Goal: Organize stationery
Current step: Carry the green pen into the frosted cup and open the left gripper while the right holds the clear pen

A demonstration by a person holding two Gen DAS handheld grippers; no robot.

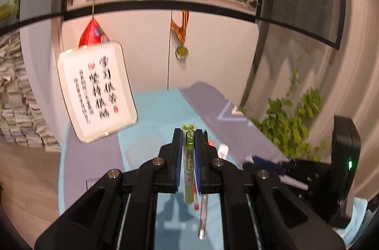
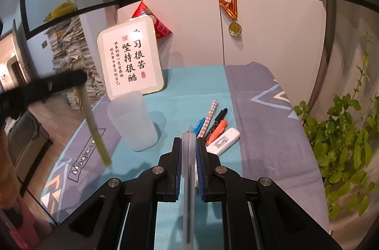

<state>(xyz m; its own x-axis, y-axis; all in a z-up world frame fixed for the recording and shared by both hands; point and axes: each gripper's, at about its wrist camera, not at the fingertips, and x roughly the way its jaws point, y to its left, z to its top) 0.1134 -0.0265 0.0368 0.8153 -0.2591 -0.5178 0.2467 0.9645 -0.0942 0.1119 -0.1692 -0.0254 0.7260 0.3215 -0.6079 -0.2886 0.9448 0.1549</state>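
My left gripper point(image 1: 188, 138) is shut on a green translucent pen point(image 1: 188, 155), held above the table; the same pen point(image 2: 94, 129) hangs from that gripper at the left of the right wrist view. My right gripper point(image 2: 188, 143) is shut on a frosted white pen point(image 2: 188, 174), lifted above the mat. A frosted plastic cup point(image 2: 132, 122) stands upright on the teal mat point(image 2: 180, 89), left of my right gripper. Beyond my right gripper lie a blue pen point(image 2: 197, 125), a checked pen point(image 2: 208, 118), a black marker point(image 2: 216, 122), an orange marker point(image 2: 216, 131) and a white correction tape point(image 2: 223, 141).
A framed calligraphy sign point(image 2: 132, 60) leans behind the cup. A green plant point(image 2: 343, 136) stands at the table's right edge. White cabinet doors point(image 2: 272, 32) with a hanging medal point(image 2: 235, 28) close off the back. The table's left edge drops to the floor.
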